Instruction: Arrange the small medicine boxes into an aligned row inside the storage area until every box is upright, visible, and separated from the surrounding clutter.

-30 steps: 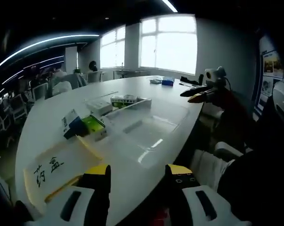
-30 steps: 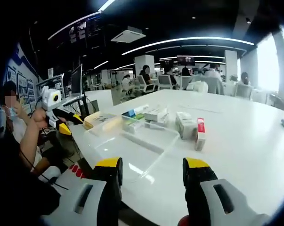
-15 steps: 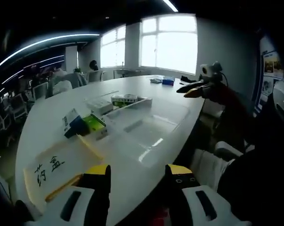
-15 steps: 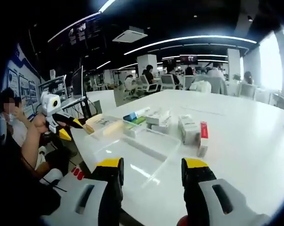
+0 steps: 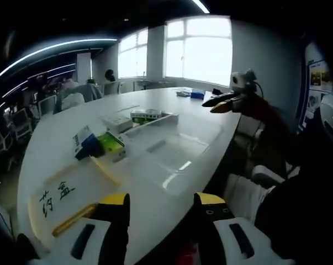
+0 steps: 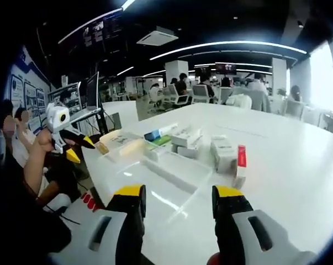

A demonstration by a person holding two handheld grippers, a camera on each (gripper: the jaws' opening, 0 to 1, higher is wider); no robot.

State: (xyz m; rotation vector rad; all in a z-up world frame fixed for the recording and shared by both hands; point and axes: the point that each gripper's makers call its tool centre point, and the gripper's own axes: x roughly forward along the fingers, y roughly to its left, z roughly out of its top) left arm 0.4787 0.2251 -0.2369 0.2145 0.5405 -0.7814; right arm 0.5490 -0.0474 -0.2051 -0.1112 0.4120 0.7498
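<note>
The left claw (image 5: pixel 160 200) rises from the bottom of the left gripper view with its yellow-tipped jaws standing wide apart, nothing between them, poised over the near edge of the white tabletop (image 5: pixel 56 132). Just beyond it lies a cream card (image 5: pixel 58 194) with two handwritten Chinese characters, 药盒. Past the card, a clear plastic tray (image 5: pixel 174 157) sits flat on the tabletop. At the tray's near left corner lean a blue-and-white medicine box (image 5: pixel 84 143) and a green medicine box (image 5: pixel 109 144), touching one another. Farther along the tray's left side lie a white box (image 5: pixel 117 123) and a green-and-white box (image 5: pixel 147 115); their print is too small to read. The right claw (image 5: pixel 221 102) reaches in from the right above the tabletop's edge.

In the right gripper view, the right claw (image 6: pixel 179 197) likewise stands wide and empty over the tabletop's edge, the clear tray (image 6: pixel 174 172) just ahead. A red-and-white box (image 6: pixel 241 165) stands upright beyond the tray on the right, next to a white box (image 6: pixel 223 153). The left claw (image 6: pixel 78 148) appears at left, held in a person's hand (image 6: pixel 43 142); whether its jaws are parted cannot be told there.
</note>
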